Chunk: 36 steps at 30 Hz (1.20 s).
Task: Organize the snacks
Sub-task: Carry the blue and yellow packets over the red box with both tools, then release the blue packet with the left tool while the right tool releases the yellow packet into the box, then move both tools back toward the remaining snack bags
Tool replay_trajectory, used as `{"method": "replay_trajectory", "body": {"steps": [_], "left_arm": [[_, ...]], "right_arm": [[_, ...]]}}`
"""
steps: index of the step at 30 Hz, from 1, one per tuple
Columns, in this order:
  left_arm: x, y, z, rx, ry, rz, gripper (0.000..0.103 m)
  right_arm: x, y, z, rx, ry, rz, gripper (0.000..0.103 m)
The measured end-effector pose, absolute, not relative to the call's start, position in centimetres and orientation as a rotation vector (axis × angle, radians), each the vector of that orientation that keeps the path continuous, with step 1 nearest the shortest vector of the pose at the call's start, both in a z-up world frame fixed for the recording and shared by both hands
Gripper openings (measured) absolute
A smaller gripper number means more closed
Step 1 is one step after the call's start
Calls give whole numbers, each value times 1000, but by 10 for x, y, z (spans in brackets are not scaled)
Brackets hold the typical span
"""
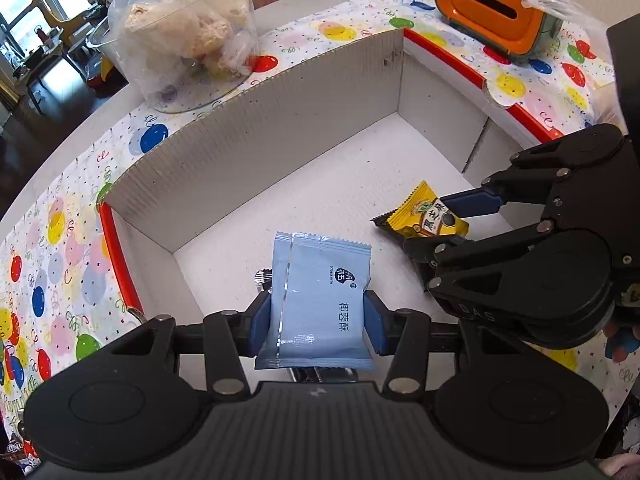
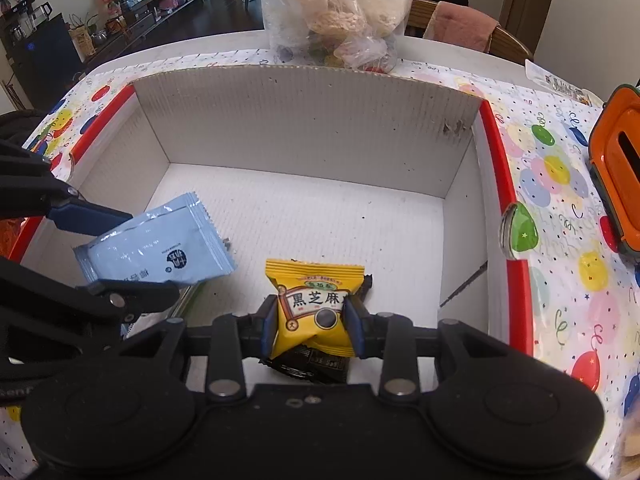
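Both grippers hang inside the cardboard box [image 2: 304, 120]: left gripper [image 1: 318, 314] fingers clamped on the blue snack packet [image 1: 320, 304], right gripper [image 2: 310, 326] fingers clamped on the yellow sesame packet [image 2: 314, 308], box floor directly beneath both.

An orange tissue holder [image 1: 494, 8] with a dark slot sits at the upper right of the left wrist view, on a balloon-print tablecloth [image 1: 60, 240] that runs down the left edge. In the right wrist view, a chair draped with a pink cloth [image 2: 460, 26] stands at upper right and dark cabinets [image 2: 44, 52] at upper left.
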State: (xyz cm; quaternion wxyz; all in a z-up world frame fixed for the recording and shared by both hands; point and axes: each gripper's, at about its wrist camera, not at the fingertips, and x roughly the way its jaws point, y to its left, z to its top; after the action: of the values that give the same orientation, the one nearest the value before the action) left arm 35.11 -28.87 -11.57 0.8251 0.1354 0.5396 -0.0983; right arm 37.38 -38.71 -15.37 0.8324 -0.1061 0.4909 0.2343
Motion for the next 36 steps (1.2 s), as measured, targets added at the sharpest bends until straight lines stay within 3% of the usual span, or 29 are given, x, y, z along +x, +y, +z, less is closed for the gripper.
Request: {"method": "replay_trajectory", "body": {"steps": [21,36], "left_arm": [[335,-258,-96,105,1083,-174,55],[296,-224,-60,-8,965,-135,59]], "right_arm": [[363,-403,-123,-134,982,527,53],[336,-395,-82,-100,873,600,75]]}}
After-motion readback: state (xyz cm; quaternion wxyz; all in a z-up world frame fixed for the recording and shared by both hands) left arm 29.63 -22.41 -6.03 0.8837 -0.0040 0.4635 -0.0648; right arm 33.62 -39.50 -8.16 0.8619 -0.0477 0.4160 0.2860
